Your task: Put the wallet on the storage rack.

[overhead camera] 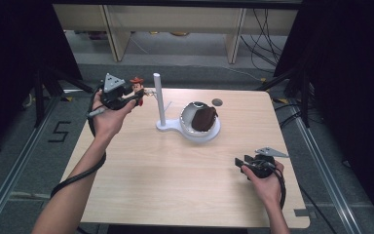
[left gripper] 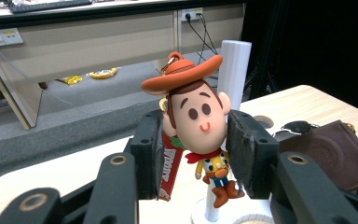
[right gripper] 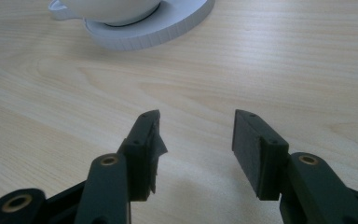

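Apparently the hanging step is in hand. In the high view, the left gripper [overhead camera: 135, 99] is carrying a cowboy keychain figure [overhead camera: 137, 87] at upper left, just beside the white post [overhead camera: 158, 97] of the stand [overhead camera: 202, 134], whose dish is holding a brown pouch [overhead camera: 204, 118]. The left forearm is stretching diagonally up; the right gripper [overhead camera: 239, 161] is resting low at lower right.

In the left gripper view, the jaws are clamping the figure's head [left gripper: 200, 114]; its ring [left gripper: 173, 58], somewhat hard to make out, is sitting near the post top [left gripper: 235, 65]. Next the ring probably needs lifting over that top.

In the right gripper view, the jaws are gaping half open above the bare table [right gripper: 261, 70], holding nothing.
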`<state>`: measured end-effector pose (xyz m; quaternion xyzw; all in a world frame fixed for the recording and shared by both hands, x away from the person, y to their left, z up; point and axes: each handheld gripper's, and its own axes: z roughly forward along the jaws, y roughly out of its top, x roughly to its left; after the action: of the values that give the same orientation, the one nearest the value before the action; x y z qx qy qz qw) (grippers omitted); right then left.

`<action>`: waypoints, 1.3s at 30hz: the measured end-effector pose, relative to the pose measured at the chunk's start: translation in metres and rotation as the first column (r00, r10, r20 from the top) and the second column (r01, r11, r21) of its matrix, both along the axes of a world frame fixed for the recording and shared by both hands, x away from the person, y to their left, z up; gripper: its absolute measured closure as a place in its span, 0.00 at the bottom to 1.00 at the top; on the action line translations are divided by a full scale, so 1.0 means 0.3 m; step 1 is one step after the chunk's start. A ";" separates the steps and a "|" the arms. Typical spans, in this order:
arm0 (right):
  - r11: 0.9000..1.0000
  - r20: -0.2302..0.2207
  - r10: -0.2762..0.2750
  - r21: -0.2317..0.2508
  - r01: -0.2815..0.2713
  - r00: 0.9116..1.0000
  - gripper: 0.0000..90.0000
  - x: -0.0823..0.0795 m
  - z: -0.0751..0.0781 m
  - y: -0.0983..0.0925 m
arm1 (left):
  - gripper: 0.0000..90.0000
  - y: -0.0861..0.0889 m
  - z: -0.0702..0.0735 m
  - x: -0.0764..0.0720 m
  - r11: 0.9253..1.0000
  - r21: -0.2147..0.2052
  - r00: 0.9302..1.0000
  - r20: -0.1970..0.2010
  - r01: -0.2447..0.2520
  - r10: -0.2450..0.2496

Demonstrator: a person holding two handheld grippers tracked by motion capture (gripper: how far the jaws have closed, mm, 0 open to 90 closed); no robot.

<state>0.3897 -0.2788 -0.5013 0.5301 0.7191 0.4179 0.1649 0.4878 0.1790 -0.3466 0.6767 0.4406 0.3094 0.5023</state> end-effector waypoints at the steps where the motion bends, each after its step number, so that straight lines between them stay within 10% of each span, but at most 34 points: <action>1: 1.000 0.000 0.000 0.000 0.000 1.000 0.58 0.000 0.000 0.000 | 0.63 0.001 -0.004 0.000 1.000 -0.003 1.000 -0.001 -0.001 0.001; 39: 1.000 0.001 -0.002 -0.003 0.002 1.000 0.58 -0.002 -0.004 0.005 | 0.63 0.025 -0.222 -0.065 0.999 0.050 0.994 -0.110 0.017 -0.011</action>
<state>0.3892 -0.2773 -0.5025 0.5306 0.7190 0.4169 0.1665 0.4685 0.1863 -0.4132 0.7082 0.4547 0.2794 0.4622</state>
